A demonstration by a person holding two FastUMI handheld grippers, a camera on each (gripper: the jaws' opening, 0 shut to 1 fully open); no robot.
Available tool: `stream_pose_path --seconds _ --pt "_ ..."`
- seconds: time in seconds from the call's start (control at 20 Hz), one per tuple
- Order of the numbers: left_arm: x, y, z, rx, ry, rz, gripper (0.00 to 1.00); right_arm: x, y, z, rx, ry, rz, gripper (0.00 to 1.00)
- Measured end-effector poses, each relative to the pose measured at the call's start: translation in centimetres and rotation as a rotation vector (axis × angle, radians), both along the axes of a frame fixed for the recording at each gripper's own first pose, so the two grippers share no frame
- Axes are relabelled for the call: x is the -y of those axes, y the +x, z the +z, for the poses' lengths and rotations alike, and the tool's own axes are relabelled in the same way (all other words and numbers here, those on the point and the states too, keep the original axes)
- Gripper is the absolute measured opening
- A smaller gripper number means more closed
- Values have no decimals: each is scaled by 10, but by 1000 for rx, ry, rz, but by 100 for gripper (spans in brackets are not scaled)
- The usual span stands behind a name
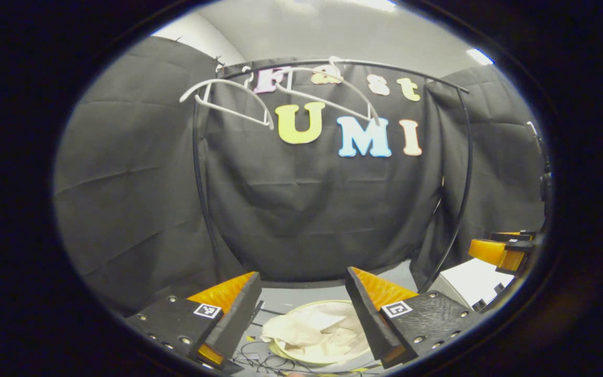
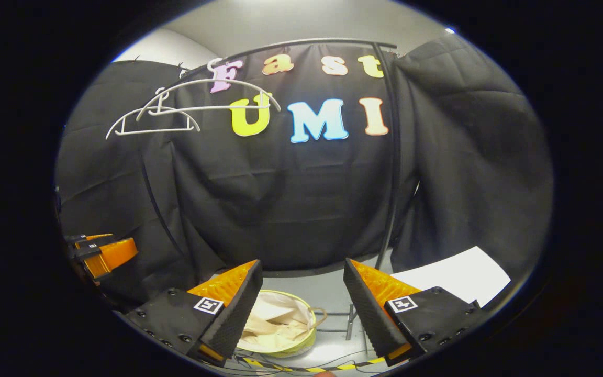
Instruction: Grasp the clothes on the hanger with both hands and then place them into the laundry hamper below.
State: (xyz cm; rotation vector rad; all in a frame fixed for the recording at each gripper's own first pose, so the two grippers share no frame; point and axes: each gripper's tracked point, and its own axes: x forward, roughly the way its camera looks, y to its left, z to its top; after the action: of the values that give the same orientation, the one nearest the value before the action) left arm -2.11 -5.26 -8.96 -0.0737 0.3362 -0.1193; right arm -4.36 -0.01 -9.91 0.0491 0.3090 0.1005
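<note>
Clothes [image 1: 314, 332], pale, soft and crumpled, lie in the laundry hamper [image 1: 301, 309] on the floor, below and between your parted left gripper [image 1: 304, 314] fingers; both hangers [image 1: 228, 102] on the rail hang bare. Such light, limp fabric would be best pinched at a bunched fold. Your right gripper [image 2: 301, 309] also stands with fingers apart, holding nothing, above the hamper.

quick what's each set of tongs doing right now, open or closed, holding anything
Left tongs: open, holding nothing.
Right tongs: open, holding nothing.
</note>
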Motion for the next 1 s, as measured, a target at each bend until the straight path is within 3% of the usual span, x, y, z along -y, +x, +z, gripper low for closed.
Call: stream_pose_path --seconds 0.25,0.3,0.45,1.0 --pt "-16 -28 69 118 -4 17 95 28 -31 50 138 -22 -37 98" --pt "-21 -34 80 135 -2 19 95 33 -36 60 163 -30 -46 92" --pt "-29 -51 95 187 1 37 94 44 -54 84 227 -39 -60 93" --pt "-47 -88 150 302 35 64 94 57 -81 104 335 -43 -71 98"
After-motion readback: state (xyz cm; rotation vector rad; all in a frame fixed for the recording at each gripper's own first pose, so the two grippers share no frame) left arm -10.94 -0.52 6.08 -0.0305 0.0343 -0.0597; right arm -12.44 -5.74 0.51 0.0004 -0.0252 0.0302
